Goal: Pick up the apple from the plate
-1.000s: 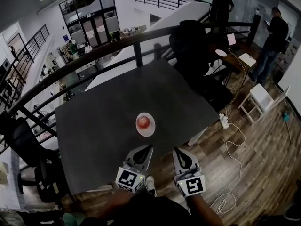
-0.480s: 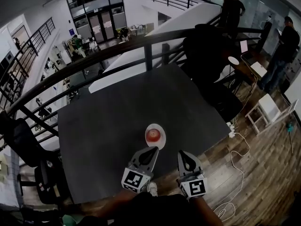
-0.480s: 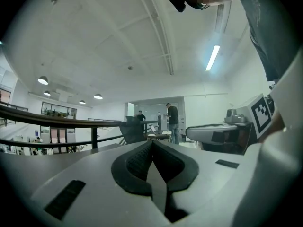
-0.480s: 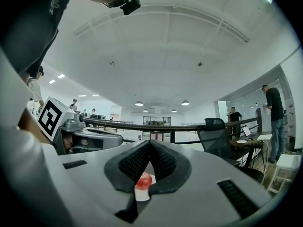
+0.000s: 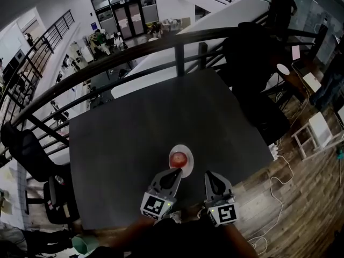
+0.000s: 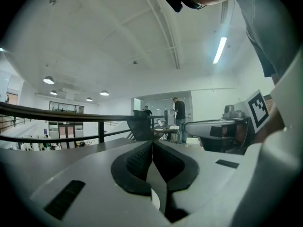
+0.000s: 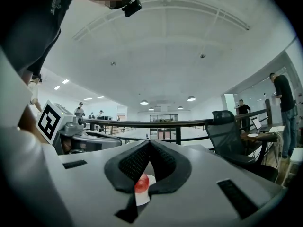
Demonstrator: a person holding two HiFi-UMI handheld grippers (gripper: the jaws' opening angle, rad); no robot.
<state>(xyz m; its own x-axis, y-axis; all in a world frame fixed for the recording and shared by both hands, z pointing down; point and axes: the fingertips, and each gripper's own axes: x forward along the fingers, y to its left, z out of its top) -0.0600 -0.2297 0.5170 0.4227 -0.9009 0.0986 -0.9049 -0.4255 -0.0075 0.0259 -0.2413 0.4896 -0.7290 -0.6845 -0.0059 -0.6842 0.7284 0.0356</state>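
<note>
A red apple (image 5: 180, 158) sits on a small white plate (image 5: 188, 167) near the front edge of the dark grey table (image 5: 134, 128). My left gripper (image 5: 177, 172) is shut and empty, its tip right at the plate's near rim. My right gripper (image 5: 208, 175) is shut too, just right of the plate and apart from it. In the right gripper view the apple (image 7: 141, 184) and plate (image 7: 143, 198) show low through the gap behind the closed jaws (image 7: 149, 142). The left gripper view shows closed jaws (image 6: 152, 142) and a sliver of plate (image 6: 155, 199).
A black railing (image 5: 177, 44) runs behind the table. A black chair (image 5: 29, 155) stands at the left and another (image 5: 250, 52) at the far right corner. A power strip with cable (image 5: 276, 152) lies on the wooden floor at the right. People stand at desks far right.
Both grippers have moved forward toward the plate, staying shut. The left tip, once well short of the plate, now sits at its near rim.
</note>
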